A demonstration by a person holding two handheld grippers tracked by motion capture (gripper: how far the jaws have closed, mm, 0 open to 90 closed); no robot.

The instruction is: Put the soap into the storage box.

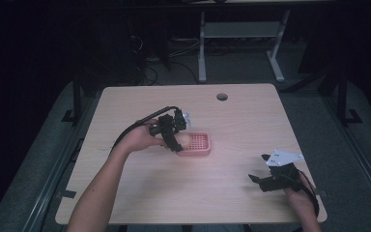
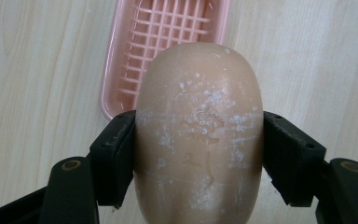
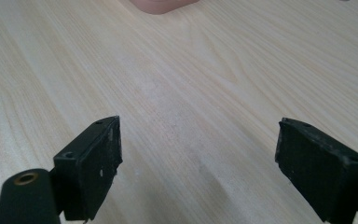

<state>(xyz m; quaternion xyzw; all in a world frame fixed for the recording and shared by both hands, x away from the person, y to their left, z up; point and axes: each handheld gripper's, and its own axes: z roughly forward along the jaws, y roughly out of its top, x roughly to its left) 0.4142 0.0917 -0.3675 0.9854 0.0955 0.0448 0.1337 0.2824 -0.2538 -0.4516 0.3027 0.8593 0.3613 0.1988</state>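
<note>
Left gripper (image 2: 199, 154) clamps soap bar (image 2: 199, 135) above pink soap dish (image 2: 168, 28); slick soap could slip, missing dish. Right gripper (image 3: 198, 154) spread wide, idle.

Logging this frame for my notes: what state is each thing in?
Soap bar: gripped on both sides, held above the table.
Pink soap dish: empty, flat on the table.
Left gripper: shut on the soap bar.
Right gripper: open, holding nothing, over bare table.
</note>
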